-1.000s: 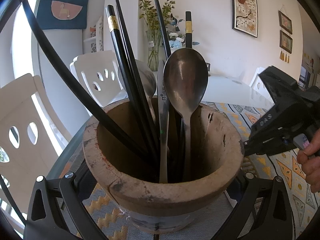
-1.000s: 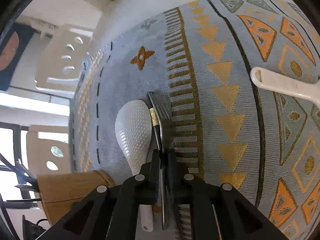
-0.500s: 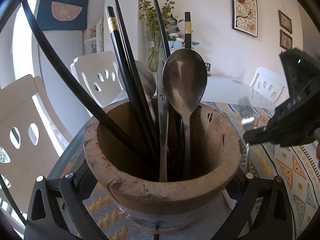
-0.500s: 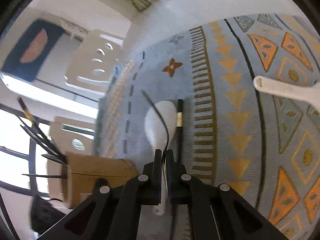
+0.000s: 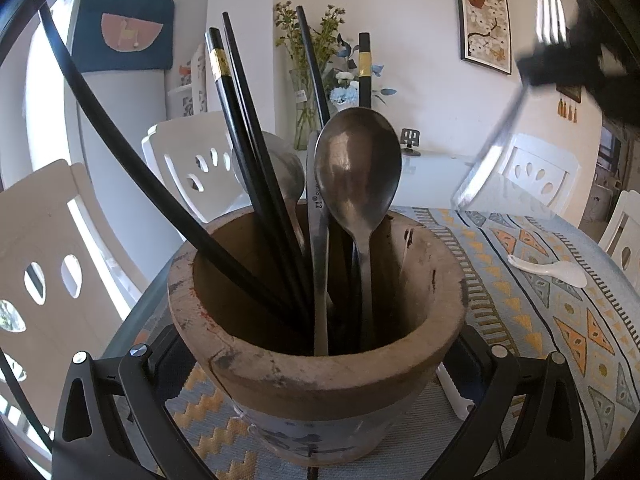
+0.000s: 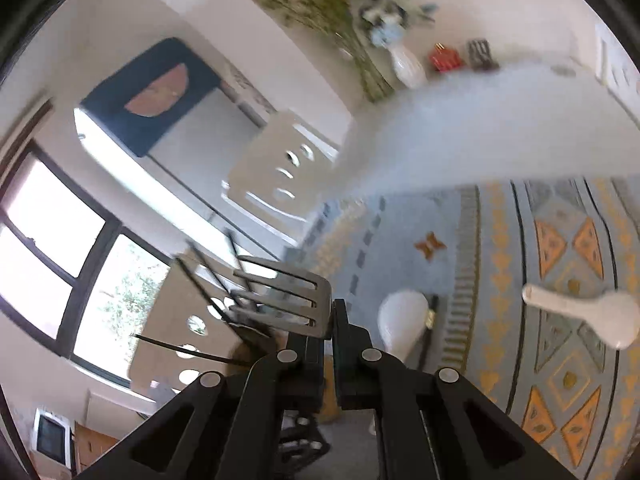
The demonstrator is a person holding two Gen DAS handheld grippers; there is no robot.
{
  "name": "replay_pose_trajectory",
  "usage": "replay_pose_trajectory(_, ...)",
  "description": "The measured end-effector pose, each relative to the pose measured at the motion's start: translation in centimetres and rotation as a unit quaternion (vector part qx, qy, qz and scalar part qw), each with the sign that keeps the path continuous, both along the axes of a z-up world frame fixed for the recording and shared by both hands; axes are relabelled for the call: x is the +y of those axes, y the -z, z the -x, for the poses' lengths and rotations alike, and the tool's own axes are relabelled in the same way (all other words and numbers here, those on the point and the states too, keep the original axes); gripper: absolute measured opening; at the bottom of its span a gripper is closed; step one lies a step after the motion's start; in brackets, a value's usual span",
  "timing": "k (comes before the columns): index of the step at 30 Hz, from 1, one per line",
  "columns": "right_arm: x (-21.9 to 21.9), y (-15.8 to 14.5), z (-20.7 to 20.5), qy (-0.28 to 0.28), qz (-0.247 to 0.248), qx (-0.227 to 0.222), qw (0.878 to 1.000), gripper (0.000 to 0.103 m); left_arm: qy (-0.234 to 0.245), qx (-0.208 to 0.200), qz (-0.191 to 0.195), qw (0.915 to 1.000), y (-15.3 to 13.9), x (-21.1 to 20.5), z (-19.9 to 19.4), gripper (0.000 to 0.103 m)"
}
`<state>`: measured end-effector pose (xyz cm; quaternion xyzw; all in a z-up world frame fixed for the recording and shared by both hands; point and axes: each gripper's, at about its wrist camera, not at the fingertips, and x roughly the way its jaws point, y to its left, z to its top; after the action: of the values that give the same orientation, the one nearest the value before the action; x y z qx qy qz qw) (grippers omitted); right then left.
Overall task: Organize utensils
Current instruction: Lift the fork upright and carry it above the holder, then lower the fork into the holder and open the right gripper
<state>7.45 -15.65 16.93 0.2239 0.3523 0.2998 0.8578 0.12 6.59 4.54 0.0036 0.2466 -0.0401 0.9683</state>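
Note:
A worn wooden pot [image 5: 320, 364] holds black chopsticks [image 5: 240, 152], a metal spoon [image 5: 356, 168] and other cutlery. My left gripper [image 5: 318, 340] is shut on the pot, one finger pressed to each side. High at the right of the left wrist view, my right gripper [image 5: 560, 60] is shut on a metal fork [image 5: 552, 16], tines up and handle slanting down. In the right wrist view the fork's tines [image 6: 280, 296] stick out left of the shut right gripper [image 6: 334, 312], with the pot's chopsticks [image 6: 208, 268] blurred behind them.
On the patterned cloth [image 6: 560, 240] lie a white rice paddle [image 6: 404, 320], a black chopstick [image 6: 430, 320] beside it and a white ceramic spoon [image 6: 588, 312] [image 5: 552, 270]. White chairs [image 5: 192, 160] ring the table. A vase of flowers [image 5: 312, 80] stands at the back.
My right gripper has lifted the fork off the cloth, risen and rolled, so the tines now point up. The left gripper and the pot have stayed put.

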Motion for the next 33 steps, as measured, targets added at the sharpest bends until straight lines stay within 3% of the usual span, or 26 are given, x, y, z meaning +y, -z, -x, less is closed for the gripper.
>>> replay_pose_trajectory(6, 1.8, -3.9, 0.9, -0.035, -0.016, -0.036, 0.999, 0.003, -0.002, -0.011, 0.001, 0.9999, -0.3, -0.2, 0.4, 0.103)
replay_pose_trajectory(11, 4.5, -6.0, 1.4, -0.072, 0.002, -0.056, 0.996, 0.003, -0.003, -0.02, 0.003, 0.9998, -0.4, 0.0, 0.8, 0.103)
replay_pose_trajectory(27, 12.5, -3.7, 1.0, -0.193, 0.065, -0.03, 0.979, 0.004, 0.001, -0.036, 0.004, 0.9993, -0.6, -0.1, 1.3, 0.103)
replay_pose_trajectory(31, 13.0, -3.3, 0.8, -0.201, 0.068, -0.024, 0.977, 0.018, 0.0, -0.035, 0.006, 0.9994, -0.6, 0.1, 1.2, 0.103)
replay_pose_trajectory(33, 12.6, -3.5, 0.8, -0.197, 0.053, -0.027, 0.979, 0.019, 0.0, -0.035, 0.006, 0.9994, -0.6, 0.1, 1.2, 0.103)
